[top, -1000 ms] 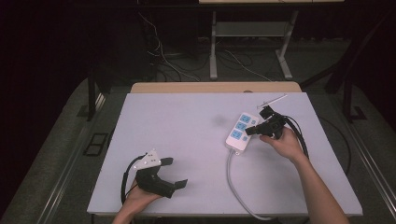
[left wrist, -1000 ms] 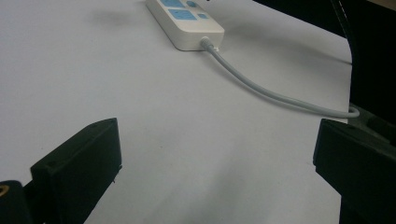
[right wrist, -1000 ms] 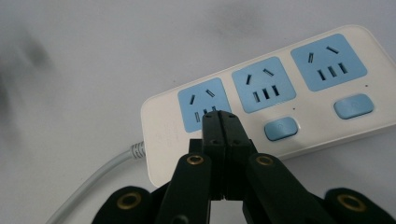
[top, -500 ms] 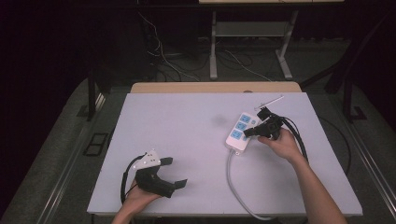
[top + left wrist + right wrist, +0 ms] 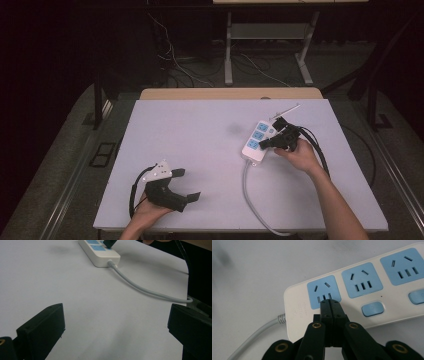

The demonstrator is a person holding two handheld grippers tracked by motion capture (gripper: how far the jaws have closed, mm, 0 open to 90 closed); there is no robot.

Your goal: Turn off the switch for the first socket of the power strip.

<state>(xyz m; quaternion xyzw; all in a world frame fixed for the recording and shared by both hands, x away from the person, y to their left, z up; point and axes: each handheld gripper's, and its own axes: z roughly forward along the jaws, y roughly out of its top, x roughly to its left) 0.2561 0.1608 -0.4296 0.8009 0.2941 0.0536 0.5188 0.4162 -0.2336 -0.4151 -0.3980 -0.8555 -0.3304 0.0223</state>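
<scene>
A white power strip (image 5: 257, 139) with blue sockets lies on the right half of the white table (image 5: 200, 140); its grey cord (image 5: 250, 195) runs toward the front edge. My right gripper (image 5: 265, 144) is shut with nothing between its jaws, the tips resting on the strip's near end beside the first blue socket (image 5: 323, 292). A blue switch (image 5: 372, 309) sits just right of the tips. My left gripper (image 5: 186, 184) rests open near the front left of the table, jaws wide apart. From the left gripper view the strip (image 5: 98, 251) and cord (image 5: 145, 290) lie ahead.
A wooden board (image 5: 230, 93) borders the table's far edge. Behind it stand a metal frame (image 5: 265, 35) and loose cables (image 5: 175, 60) on the floor. A thin white rod (image 5: 285, 108) lies just beyond the strip.
The right gripper has shifted slightly left and nearer along the strip, its tips coming onto the strip's near end. The left gripper has stayed put.
</scene>
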